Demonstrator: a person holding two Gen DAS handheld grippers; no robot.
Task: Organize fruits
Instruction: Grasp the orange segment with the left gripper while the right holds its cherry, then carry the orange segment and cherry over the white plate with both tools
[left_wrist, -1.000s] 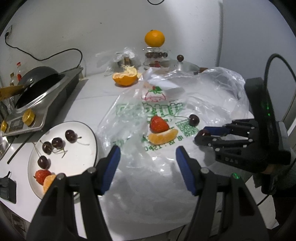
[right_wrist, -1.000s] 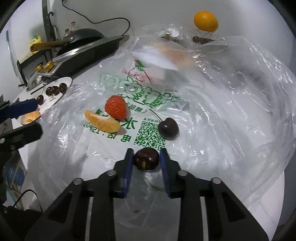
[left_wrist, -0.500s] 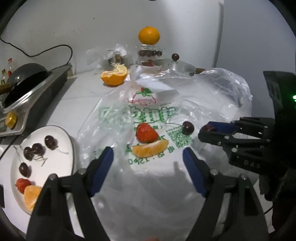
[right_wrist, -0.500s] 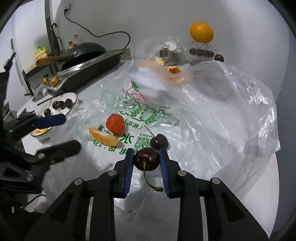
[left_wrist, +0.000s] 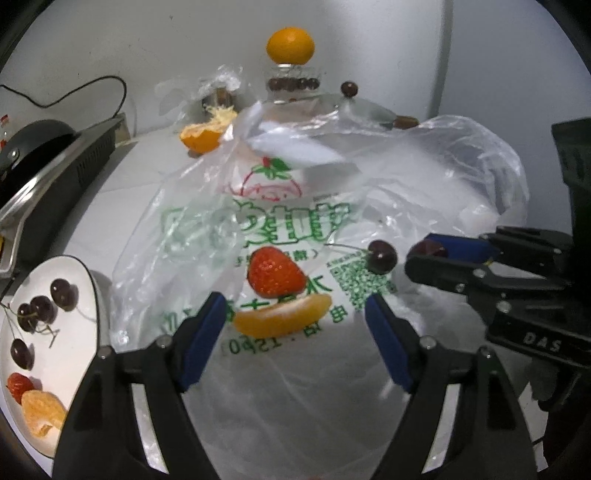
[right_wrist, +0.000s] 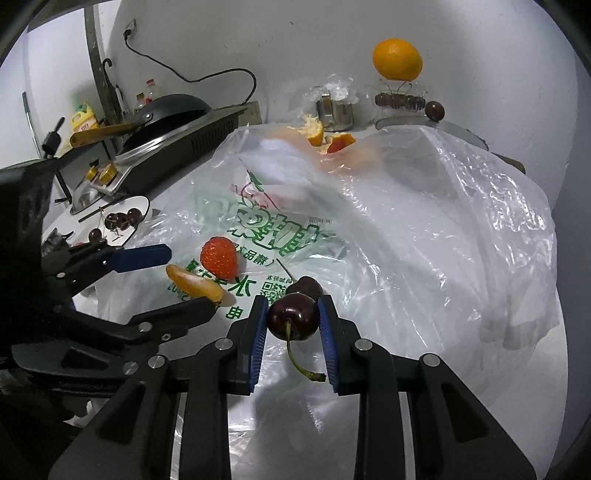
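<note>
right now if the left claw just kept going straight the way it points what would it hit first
Most likely the orange segment, lying on the plastic bag just ahead of the open left claw, roughly centred between its fingers. The strawberry sits right behind it. Depth is hard to judge here.

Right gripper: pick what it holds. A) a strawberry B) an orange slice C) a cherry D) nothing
C: the right gripper is shut on a dark cherry whose stem hangs down, while the strawberry and orange slice lie on the plastic bag.
</note>
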